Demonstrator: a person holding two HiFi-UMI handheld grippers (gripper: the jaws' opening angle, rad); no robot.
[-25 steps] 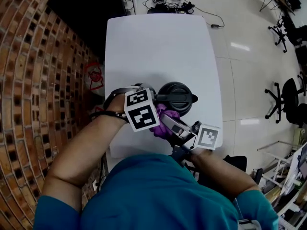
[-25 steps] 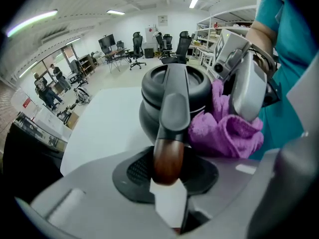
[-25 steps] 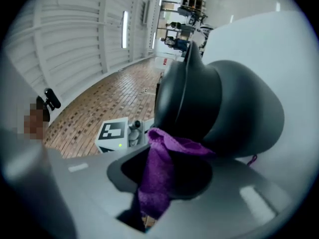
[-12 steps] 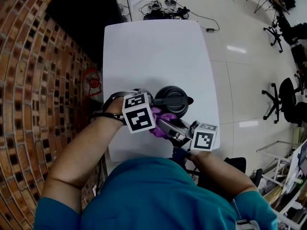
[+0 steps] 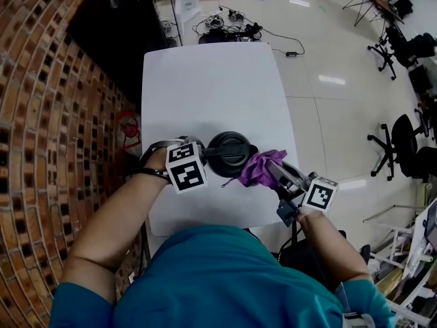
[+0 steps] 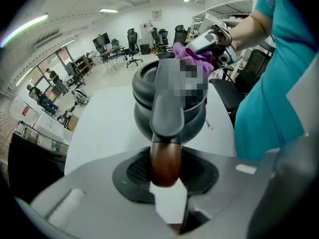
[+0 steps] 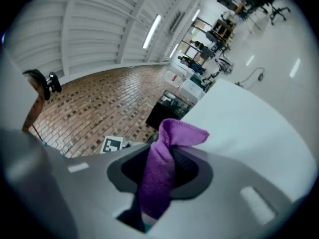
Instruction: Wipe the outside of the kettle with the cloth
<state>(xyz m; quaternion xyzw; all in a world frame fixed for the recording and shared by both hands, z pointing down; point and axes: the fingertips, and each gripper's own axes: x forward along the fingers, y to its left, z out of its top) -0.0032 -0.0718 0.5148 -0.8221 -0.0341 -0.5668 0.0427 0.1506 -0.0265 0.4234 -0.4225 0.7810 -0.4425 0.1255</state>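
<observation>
One kettle [image 5: 229, 154], handle [image 6: 165, 156] clamped between left gripper [image 6: 167, 185] fingers [image 6: 92, 195]; one cloth [image 5: 259, 169] clamped between right gripper [image 7: 158, 180] fingers [image 7: 239, 180].

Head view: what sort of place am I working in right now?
Probably an open-plan office or lab: rolling office chairs stand on a glossy tiled floor, loose cables lie beyond the white table, and a brick wall runs along its left.

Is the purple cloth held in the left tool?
No, the purple cloth is clamped in the right tool, while the left tool grips the kettle by its wooden handle.
</observation>
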